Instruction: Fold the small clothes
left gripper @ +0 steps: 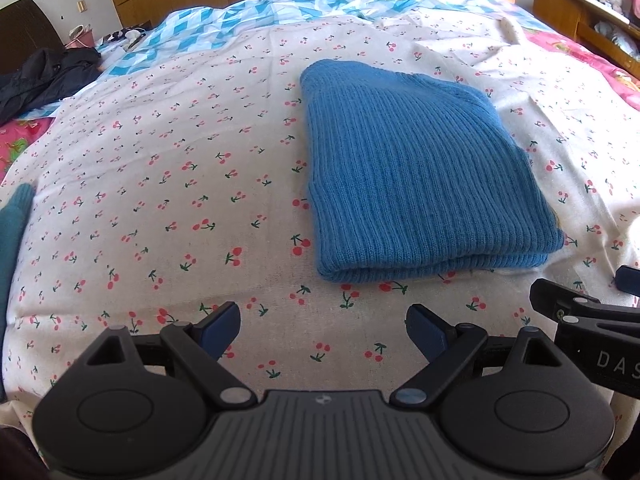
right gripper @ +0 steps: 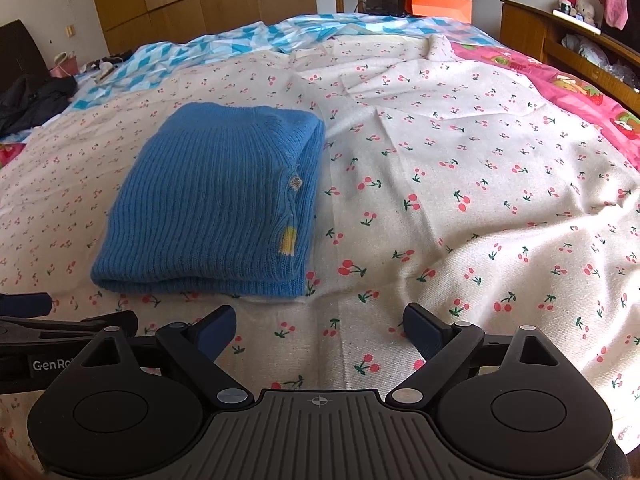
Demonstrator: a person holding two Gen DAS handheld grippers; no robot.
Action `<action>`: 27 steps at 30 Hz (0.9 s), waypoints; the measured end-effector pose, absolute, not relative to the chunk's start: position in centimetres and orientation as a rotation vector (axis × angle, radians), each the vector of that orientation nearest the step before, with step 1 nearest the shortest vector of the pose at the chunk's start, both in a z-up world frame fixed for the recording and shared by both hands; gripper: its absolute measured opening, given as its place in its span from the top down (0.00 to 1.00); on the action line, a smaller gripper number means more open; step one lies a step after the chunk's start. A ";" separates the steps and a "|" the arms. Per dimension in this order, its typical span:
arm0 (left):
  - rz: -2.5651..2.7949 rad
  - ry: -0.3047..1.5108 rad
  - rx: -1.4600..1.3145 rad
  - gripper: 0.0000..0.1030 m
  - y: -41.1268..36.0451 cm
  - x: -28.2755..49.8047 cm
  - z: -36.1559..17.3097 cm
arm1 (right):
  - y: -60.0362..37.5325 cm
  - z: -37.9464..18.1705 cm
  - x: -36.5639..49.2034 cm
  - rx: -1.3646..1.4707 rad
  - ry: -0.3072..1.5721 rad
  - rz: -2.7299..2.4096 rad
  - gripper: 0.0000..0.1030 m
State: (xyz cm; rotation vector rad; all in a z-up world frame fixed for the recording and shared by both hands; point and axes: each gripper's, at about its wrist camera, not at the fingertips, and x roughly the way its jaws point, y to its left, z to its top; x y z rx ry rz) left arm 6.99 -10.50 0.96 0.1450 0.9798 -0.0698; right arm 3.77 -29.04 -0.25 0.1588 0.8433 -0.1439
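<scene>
A blue ribbed knit sweater (left gripper: 420, 172) lies folded into a neat rectangle on the cherry-print sheet (left gripper: 180, 184). It also shows in the right wrist view (right gripper: 208, 204), with a small tag and a yellow patch along its right edge. My left gripper (left gripper: 324, 328) is open and empty, just short of the sweater's near edge. My right gripper (right gripper: 318, 326) is open and empty, to the right of the sweater's near corner. Part of the right gripper shows at the right of the left wrist view (left gripper: 580, 320).
A teal garment (left gripper: 12, 232) lies at the left edge of the bed. A dark jacket (left gripper: 44, 76) sits at the far left. A blue-white quilt (right gripper: 248, 40) and a pink blanket (right gripper: 560, 92) border the sheet. A wooden headboard shelf (right gripper: 568, 36) stands at the right.
</scene>
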 end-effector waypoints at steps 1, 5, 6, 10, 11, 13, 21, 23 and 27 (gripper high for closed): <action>-0.073 0.980 0.143 0.08 -10.5 7.0 1.0 | -29.0 -0.3 3.7 0.158 0.844 -0.146 0.10; -0.074 0.979 0.156 0.08 -10.8 6.8 0.9 | -28.8 -0.3 3.5 0.147 0.843 -0.153 0.10; -0.073 0.980 0.162 0.08 -10.8 6.8 0.9 | -28.7 -0.3 3.5 0.147 0.844 -0.154 0.10; -0.077 0.984 0.151 0.08 -10.7 6.8 1.0 | -28.7 -0.2 3.2 0.151 0.844 -0.159 0.10; -0.080 0.985 0.149 0.08 -10.7 6.8 1.0 | -28.7 -0.2 3.2 0.151 0.841 -0.163 0.10; -0.081 0.989 0.149 0.08 -10.8 6.7 0.9 | -28.7 -0.2 3.1 0.154 0.839 -0.171 0.10; -0.092 1.003 0.156 0.08 -10.9 6.3 0.9 | -28.6 0.0 2.6 0.150 0.848 -0.193 0.10; -0.097 1.006 0.156 0.08 -10.8 6.1 1.0 | -28.5 0.1 2.5 0.144 0.850 -0.201 0.10; -0.110 0.999 0.139 0.08 -10.6 5.9 1.2 | -28.1 0.5 2.1 0.129 0.860 -0.219 0.10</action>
